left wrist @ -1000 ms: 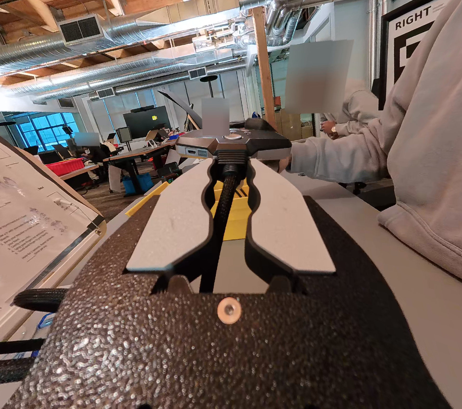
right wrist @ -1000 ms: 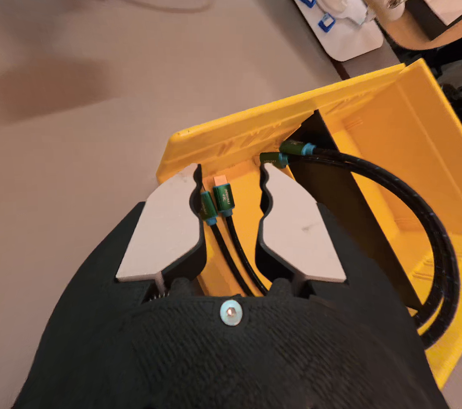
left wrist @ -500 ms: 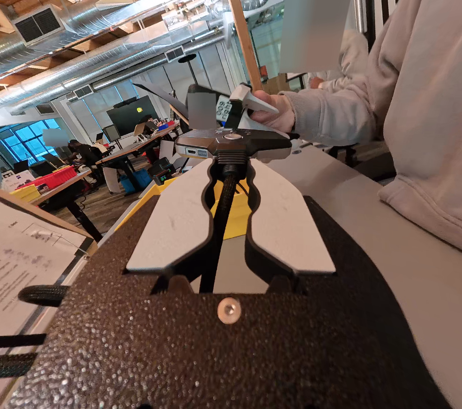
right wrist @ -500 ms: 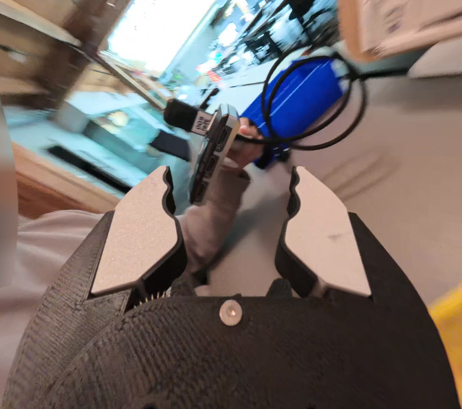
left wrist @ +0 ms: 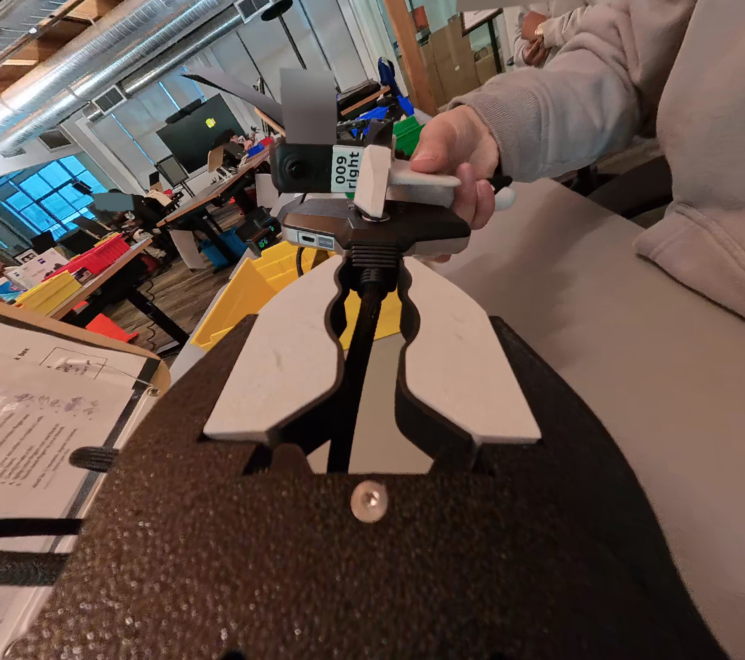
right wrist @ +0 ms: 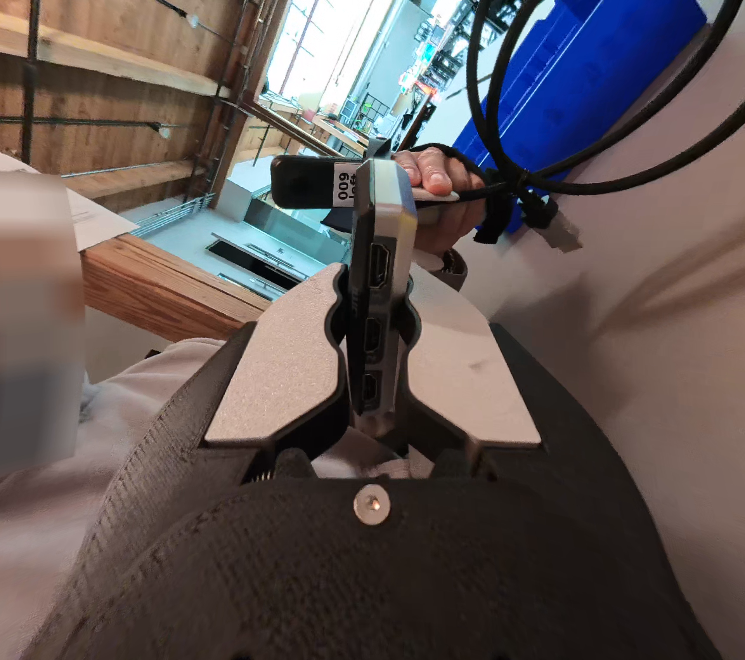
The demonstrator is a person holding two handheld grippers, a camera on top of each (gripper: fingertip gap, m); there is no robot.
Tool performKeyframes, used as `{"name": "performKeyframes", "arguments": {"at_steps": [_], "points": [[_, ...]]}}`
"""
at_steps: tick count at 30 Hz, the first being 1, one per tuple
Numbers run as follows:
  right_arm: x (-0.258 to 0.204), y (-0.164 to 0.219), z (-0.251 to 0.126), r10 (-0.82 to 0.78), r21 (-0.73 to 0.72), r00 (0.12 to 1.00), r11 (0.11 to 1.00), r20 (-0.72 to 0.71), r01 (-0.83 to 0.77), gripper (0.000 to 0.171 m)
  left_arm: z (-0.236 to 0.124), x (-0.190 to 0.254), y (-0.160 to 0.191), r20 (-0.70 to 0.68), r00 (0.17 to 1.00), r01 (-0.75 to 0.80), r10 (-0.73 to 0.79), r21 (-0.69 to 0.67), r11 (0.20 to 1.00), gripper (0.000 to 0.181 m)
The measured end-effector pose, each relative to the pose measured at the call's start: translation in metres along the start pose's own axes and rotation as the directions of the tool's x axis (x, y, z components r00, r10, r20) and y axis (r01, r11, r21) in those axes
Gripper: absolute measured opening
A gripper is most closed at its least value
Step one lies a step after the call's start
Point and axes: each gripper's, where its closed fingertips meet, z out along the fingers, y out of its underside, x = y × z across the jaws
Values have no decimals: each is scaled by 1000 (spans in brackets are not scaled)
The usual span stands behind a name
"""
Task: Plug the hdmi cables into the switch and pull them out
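The HDMI switch (left wrist: 403,227), black on top with grey sides, is held up in the air. My left gripper (left wrist: 373,277) is shut on the switch's own black cable (left wrist: 363,350) right at its ribbed collar. In the right wrist view the switch (right wrist: 381,277) stands edge-on with three empty ports facing me. My right gripper (right wrist: 373,302) is shut on its two flat faces. The right gripper also shows in the left wrist view (left wrist: 375,181), held by a hand, with one finger on top of the switch. The black cable hangs in a coil (right wrist: 496,35) ending in a plug (right wrist: 564,237).
A yellow bin (left wrist: 242,302) stands on the grey table (left wrist: 604,378) below the switch. A clipboard with paper (left wrist: 60,398) is at the left. A blue bin (right wrist: 604,55) stands behind the coil. A person's grey sleeve (left wrist: 705,197) fills the right side.
My right gripper has swung away from the yellow bin with the green-plugged cables, come up to the switch and shut on it. My left gripper has kept its hold and tilted.
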Motion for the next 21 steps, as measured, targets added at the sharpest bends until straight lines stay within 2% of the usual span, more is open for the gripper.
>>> {"name": "performKeyframes", "arguments": {"at_steps": [6, 10, 12, 16, 21], "points": [[2, -2, 1, -50, 40, 998, 998, 45, 48, 23, -2, -3, 3, 28, 1000, 12, -12, -31, 999, 24], [-9, -11, -5, -110, 71, 990, 992, 89, 104, 23, -15, -23, -13, 175, 985, 5, -10, 29, 1000, 55], [-20, -24, -15, -185, 100, 980, 979, 77, 177, 23, -30, -34, -34, 259, 966, -19, -13, 122, 992, 55], [-44, -55, -46, -370, 110, 928, 922, -35, 371, 23, -68, -44, -74, 342, 936, -52, -78, 356, 933, 48], [-57, -99, -109, -535, 2, 793, 829, -291, 560, 23, -73, -51, -52, 326, 933, 35, -152, 340, 940, 45]]}}
